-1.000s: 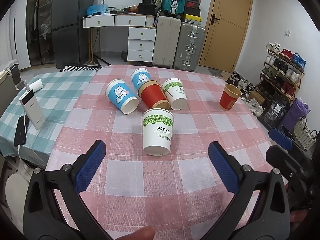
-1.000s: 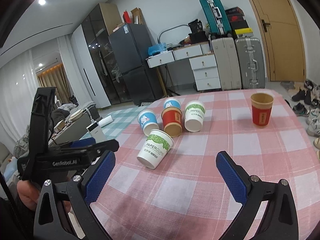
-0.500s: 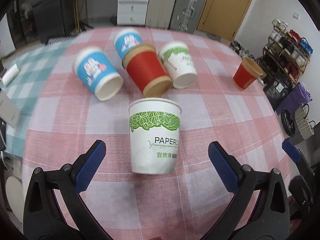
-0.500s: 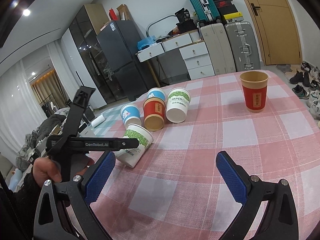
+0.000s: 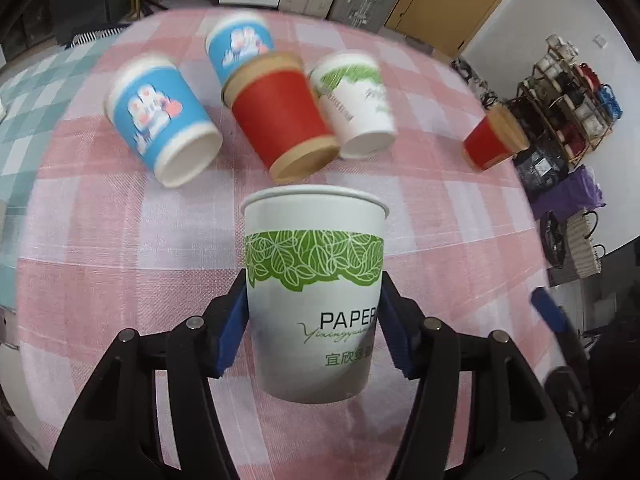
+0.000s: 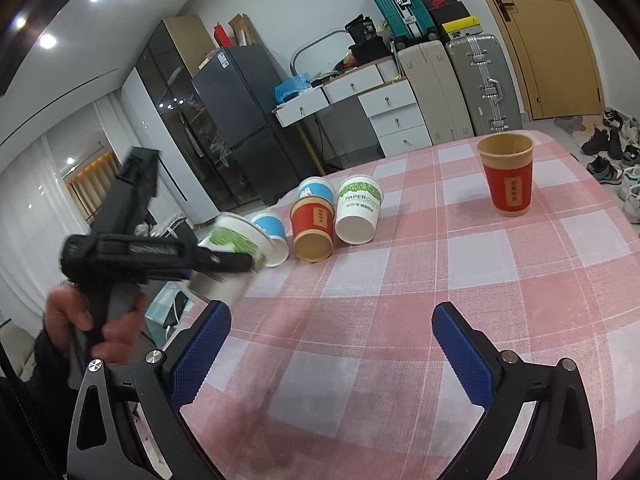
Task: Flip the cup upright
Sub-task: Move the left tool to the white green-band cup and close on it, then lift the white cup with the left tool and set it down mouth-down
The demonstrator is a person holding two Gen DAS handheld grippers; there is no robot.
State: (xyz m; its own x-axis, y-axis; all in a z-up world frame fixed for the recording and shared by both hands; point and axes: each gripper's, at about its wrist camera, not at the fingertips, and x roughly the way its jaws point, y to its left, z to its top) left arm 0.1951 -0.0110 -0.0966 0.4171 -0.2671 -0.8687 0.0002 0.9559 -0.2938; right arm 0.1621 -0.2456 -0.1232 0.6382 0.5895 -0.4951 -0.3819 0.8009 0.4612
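My left gripper [image 5: 314, 320] is shut on a white paper cup with a green leaf band [image 5: 314, 280], its blue pads pressed on both sides of the cup's wall. The right wrist view shows that cup [image 6: 234, 246] held in the left gripper [image 6: 224, 264] above the table's left part, tilted. My right gripper [image 6: 330, 344] is open and empty over the near part of the pink checked table [image 6: 400, 300].
Several cups lie on their sides behind: a blue one [image 5: 164, 120], another blue one [image 5: 240, 46], a red one [image 5: 282, 114] and a white-green one [image 5: 354, 102]. A red cup [image 6: 508, 180] stands upright at the right. Suitcases, drawers and a fridge stand beyond the table.
My left gripper moved forward and closed on the white-green cup, which now hangs off the table. The right gripper stayed open and shifted slightly.
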